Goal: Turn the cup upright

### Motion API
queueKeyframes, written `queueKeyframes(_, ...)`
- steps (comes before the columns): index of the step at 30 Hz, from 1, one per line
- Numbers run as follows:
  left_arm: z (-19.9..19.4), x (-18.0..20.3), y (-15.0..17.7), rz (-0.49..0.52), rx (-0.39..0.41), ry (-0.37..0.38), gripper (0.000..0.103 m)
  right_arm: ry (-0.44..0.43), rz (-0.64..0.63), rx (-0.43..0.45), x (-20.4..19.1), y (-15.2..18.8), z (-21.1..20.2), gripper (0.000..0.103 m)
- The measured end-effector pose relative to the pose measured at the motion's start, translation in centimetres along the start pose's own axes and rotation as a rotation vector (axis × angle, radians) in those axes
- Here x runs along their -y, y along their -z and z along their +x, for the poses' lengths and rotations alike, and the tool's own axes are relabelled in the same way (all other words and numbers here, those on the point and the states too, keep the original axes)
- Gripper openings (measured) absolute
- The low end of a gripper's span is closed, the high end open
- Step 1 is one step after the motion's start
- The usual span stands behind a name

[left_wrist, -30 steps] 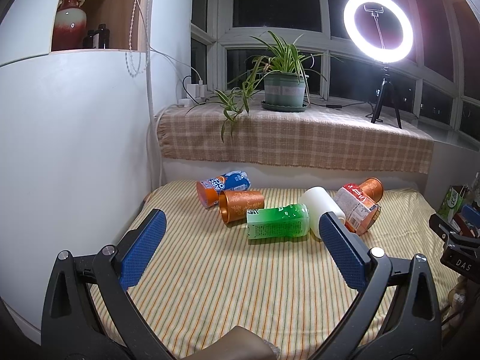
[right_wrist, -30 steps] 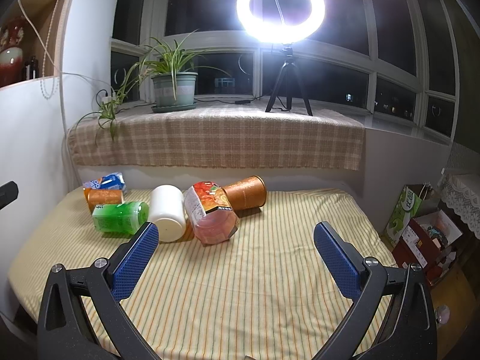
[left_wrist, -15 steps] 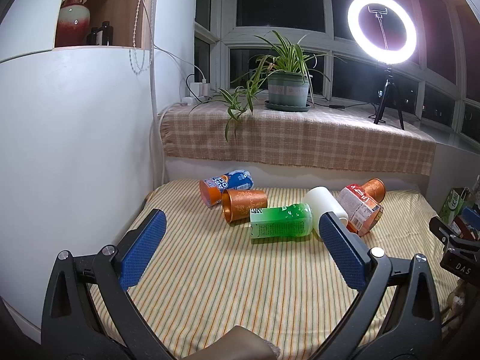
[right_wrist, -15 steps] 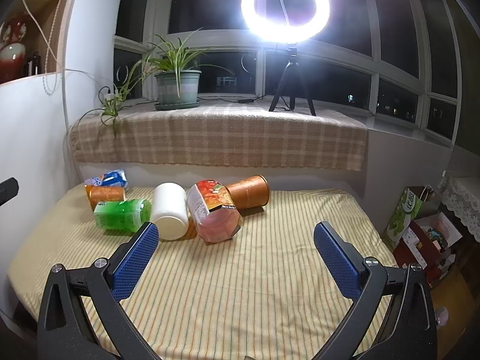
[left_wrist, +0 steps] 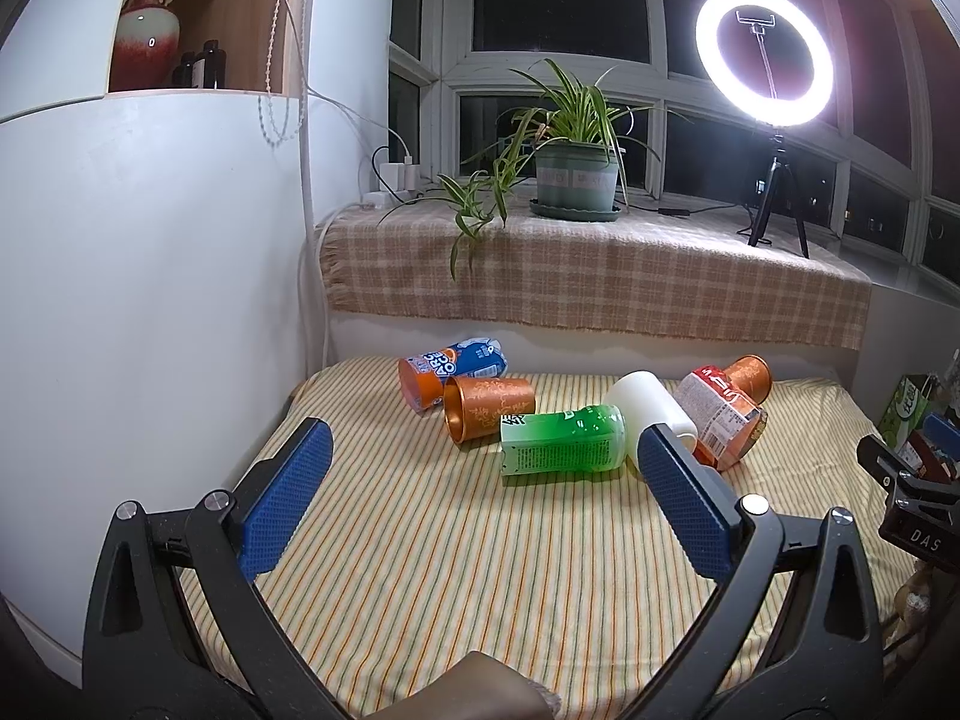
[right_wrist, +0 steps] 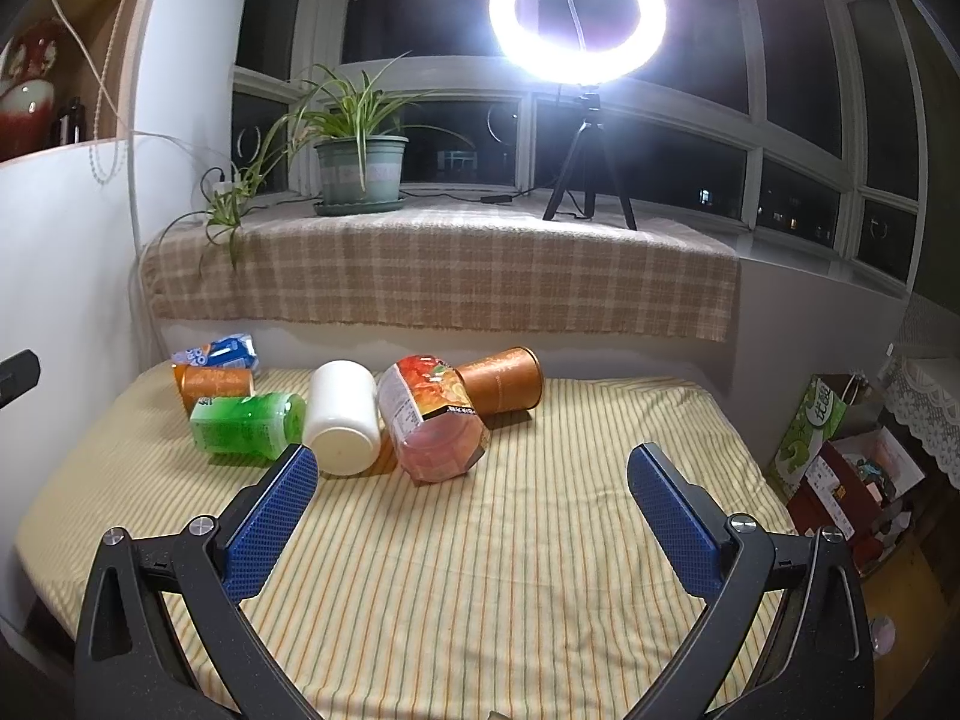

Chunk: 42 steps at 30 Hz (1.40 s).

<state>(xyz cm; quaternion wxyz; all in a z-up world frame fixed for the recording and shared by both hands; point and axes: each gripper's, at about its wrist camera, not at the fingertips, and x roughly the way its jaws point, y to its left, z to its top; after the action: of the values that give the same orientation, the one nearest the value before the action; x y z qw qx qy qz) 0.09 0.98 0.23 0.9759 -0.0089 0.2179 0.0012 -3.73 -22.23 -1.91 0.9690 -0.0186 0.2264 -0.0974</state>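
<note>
Your left gripper [left_wrist: 480, 495] is held level, jaws spread wide, nothing between the pads. Blue textured pads [left_wrist: 285, 495] face inward; black finger arms run back to the bottom of the left wrist view, approx. symmetric. Your right gripper [right_wrist: 474, 516] is in the same config.: jaws wide apart, blue pads [right_wrist: 270, 519] facing each other, gap unoccupied. A black part of the right gripper body [left_wrist: 912, 507] shows at the right edge of the left wrist view. Neither gripper contacts anything.
</note>
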Motion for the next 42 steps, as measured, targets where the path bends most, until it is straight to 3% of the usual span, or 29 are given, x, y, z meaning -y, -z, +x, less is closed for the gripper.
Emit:
queueKeyframes(13, 0.6, -0.5, 0.8, -0.008, -0.017, 0.007, 0.103, -0.019, -0.023, -0.016, -0.7, -0.1, 0.4, 0.103)
queueKeyframes(26, 1.4, -1.8, 1.4, -0.028, -0.06, -0.006, 0.103, -0.13, -0.044, -0.071, -1.1, -1.4, 3.8, 0.103)
queueKeyframes(37, 2.1, -2.8, 2.1, -0.038, -0.102, -0.023, 0.103, -0.241, -0.114, -0.282, -0.3, -4.0, 13.5, 0.102)
queueKeyframes(42, 2.1, -3.3, 2.4, -0.039, -0.109, -0.029, 0.103, -0.25, -0.173, -0.382, -0.8, -4.6, 17.6, 0.102)
